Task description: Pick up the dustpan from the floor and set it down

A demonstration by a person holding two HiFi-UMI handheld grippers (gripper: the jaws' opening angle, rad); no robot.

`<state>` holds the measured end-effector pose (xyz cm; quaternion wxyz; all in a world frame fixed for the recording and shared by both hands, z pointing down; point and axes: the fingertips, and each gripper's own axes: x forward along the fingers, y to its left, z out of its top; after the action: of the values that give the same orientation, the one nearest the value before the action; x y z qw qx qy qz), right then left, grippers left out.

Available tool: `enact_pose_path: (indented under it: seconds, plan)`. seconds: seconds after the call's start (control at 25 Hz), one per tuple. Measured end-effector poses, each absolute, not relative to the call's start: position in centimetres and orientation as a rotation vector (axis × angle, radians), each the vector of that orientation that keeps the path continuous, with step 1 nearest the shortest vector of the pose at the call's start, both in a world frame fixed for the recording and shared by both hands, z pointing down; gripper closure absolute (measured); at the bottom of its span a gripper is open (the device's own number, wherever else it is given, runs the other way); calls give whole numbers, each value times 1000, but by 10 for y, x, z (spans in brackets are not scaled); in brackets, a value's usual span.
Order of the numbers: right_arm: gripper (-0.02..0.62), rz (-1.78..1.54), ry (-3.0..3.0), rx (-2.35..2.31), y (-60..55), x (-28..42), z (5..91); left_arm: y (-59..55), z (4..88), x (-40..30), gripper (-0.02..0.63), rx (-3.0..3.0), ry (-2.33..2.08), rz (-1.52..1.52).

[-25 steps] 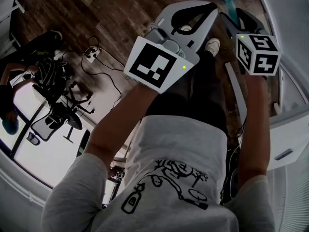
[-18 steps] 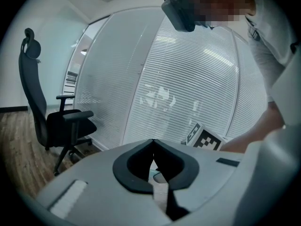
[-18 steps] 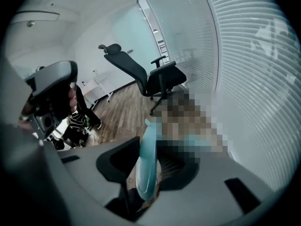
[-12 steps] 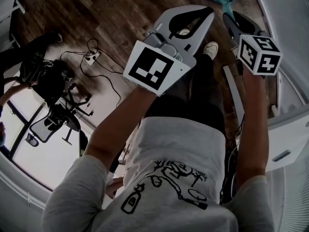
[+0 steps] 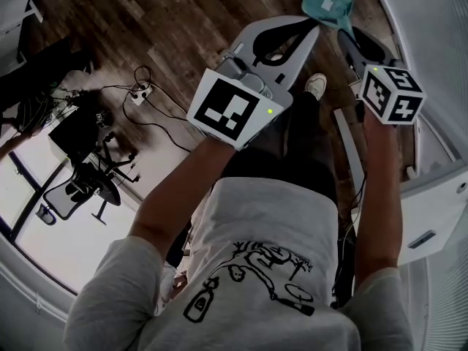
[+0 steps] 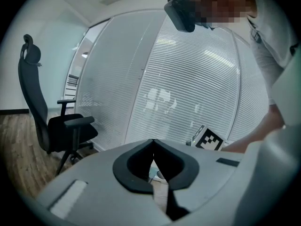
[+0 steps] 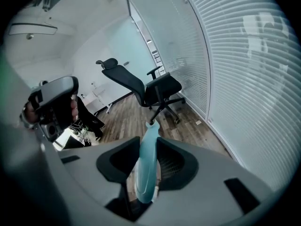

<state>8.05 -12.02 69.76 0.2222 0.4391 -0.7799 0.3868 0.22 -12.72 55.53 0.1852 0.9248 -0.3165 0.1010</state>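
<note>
Dustpan [image 5: 327, 4] looks mid-lift, handle pinched in our right gripper [image 7: 146, 169], jaws just closed. Left gripper [image 6: 153, 144] is pressed together and empty. Next we need a steady set-down.

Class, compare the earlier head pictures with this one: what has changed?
The right tool has just been closing its jaws on the handle of the teal plastic dustpan, which has come up, further into the head view. The left tool stays shut and empty.

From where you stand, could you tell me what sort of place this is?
Probably an office: a black swivel chair stands on wood-plank flooring, beside a wall of slatted blinds.
</note>
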Motion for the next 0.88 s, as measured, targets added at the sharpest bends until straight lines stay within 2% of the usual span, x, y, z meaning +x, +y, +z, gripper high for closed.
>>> enact_pose_path:
  seconds: [0.88]
  plan:
    - [489,966,-2293,1202,-89,86,532,-106,446,4,604,2634,-906,199]
